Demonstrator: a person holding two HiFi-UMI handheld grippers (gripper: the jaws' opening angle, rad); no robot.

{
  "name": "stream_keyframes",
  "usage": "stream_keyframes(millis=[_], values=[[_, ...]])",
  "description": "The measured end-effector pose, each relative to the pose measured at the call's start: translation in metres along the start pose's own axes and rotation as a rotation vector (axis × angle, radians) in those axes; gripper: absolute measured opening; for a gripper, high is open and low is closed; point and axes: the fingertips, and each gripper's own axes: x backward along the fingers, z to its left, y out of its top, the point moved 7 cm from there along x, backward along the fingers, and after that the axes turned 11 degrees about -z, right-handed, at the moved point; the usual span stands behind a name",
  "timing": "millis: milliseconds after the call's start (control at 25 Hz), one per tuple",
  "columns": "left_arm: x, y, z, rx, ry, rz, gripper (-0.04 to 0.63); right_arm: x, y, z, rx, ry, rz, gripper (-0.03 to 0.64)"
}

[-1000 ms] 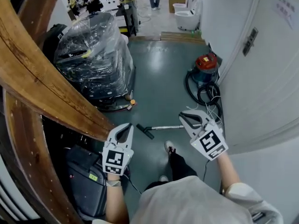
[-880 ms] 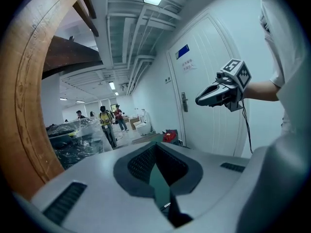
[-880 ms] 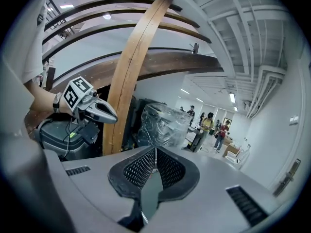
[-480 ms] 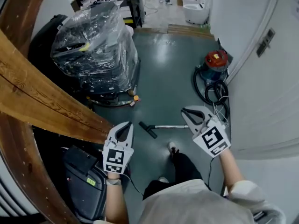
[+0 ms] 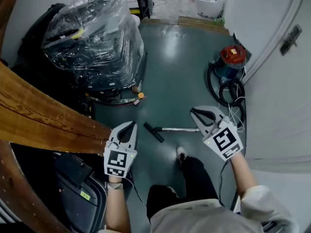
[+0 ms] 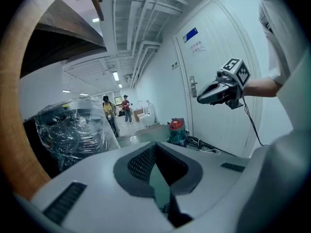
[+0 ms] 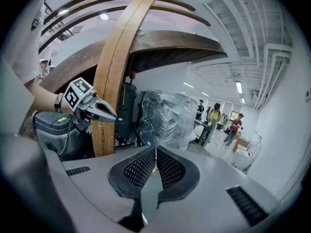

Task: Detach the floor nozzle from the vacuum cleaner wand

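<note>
The black floor nozzle [image 5: 152,132] lies on the green floor, joined to the chrome wand [image 5: 182,129], which runs right toward my right gripper. Both grippers hang in the air above the floor and hold nothing. My left gripper [image 5: 132,125] is shut, just left of the nozzle in the head view. My right gripper [image 5: 193,111] is shut, over the wand's right end. In the left gripper view the jaws [image 6: 155,145] meet, and the right gripper [image 6: 221,89] shows ahead. In the right gripper view the jaws [image 7: 156,149] meet, with the left gripper [image 7: 92,107] at the left.
The red vacuum cleaner [image 5: 232,57] with its coiled black hose [image 5: 229,91] stands by the white wall at the right. A plastic-wrapped pallet load [image 5: 95,38] fills the upper left. A curved wooden beam [image 5: 43,123] crosses at the left. My shoe [image 5: 181,153] is below the wand.
Both grippers have sunk lower and stayed shut. The head view has tipped forward, so the wooden beam has slid left and down in the picture. The nozzle and wand have not moved.
</note>
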Motion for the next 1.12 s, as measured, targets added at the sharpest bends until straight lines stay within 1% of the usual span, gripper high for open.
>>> stream_keyframes(millis=[80,160,280,440,600,760,920,1000,1120], values=[[-0.007,-0.019,0.000,0.009,0.016,-0.002,-0.002,-0.008,-0.021,-0.003,-0.025,-0.005,0.003,0.031],[-0.012,-0.038,-0.001,0.017,0.025,0.002,-0.002,-0.018,-0.039,-0.003,-0.024,0.000,0.001,0.031],[-0.020,-0.068,-0.006,0.020,0.018,0.007,-0.002,-0.029,-0.063,0.002,-0.021,0.010,-0.007,0.031],[-0.034,-0.093,-0.010,0.021,0.004,0.008,-0.002,-0.041,-0.088,0.003,-0.032,0.016,0.000,0.031],[-0.048,-0.118,-0.009,0.017,0.011,0.002,-0.002,-0.054,-0.118,0.005,-0.040,0.030,0.007,0.031],[-0.058,-0.146,-0.006,0.018,0.034,-0.019,-0.002,-0.070,-0.152,0.004,-0.048,-0.001,0.003,0.031],[-0.064,-0.186,-0.006,0.010,0.040,-0.012,-0.002,-0.084,-0.188,0.014,-0.028,0.005,0.006,0.031],[-0.068,-0.208,-0.006,0.004,0.035,-0.007,-0.002,-0.091,-0.208,0.020,-0.029,0.002,0.012,0.031],[-0.072,-0.240,-0.013,-0.003,-0.010,0.002,-0.002,-0.100,-0.239,0.025,-0.028,0.001,0.024,0.031]])
